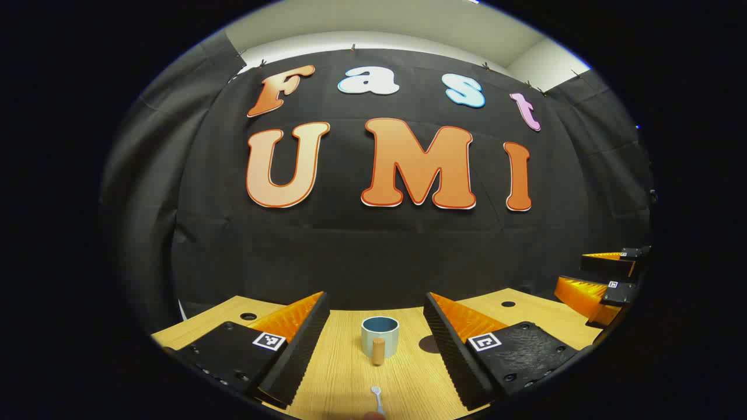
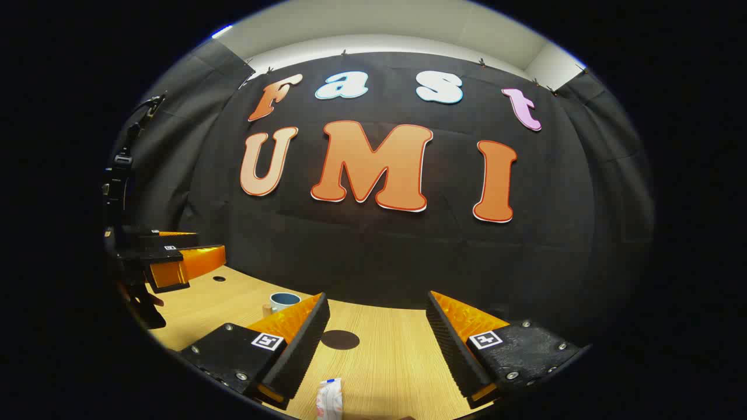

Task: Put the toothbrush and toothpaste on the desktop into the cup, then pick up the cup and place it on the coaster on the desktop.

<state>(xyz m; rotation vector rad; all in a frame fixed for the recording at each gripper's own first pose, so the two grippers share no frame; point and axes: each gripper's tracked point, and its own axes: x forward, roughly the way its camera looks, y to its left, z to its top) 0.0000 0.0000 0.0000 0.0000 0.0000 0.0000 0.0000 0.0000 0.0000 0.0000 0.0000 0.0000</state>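
The toothbrush [image 1: 377,398] lies at the very bottom centre of my left gripper view, its pale head pointing up the frame toward the cup [image 1: 380,335], which stands upright just above it in the lower middle, handle turned toward me and nothing inside that I can make out. My left claw [image 1: 373,344] hangs with its jaws spread wide to either side of that cup, gripping nothing. In my right gripper view the toothpaste [image 2: 329,398] rests at the bottom edge, a little left of centre, cut off by the rim so I can only guess it lies flat on the tabletop [image 2: 385,356]. Above it, the dark round coaster [image 2: 340,339] sits bare, and the cup shows small at the lower left behind my finger. My right claw [image 2: 376,344] is likewise wide apart and empty. The other claw appears at the far right edge of the left gripper view and at the left edge of the right gripper view, held off to the side. I judge the task is at its very start: neither item is in the cup, and the cup is not on the coaster. The next move calls for lowering a claw over the toothbrush or the tube, straddling it squarely, closing, then lifting it and dropping it upright into the cup without knocking the cup over.
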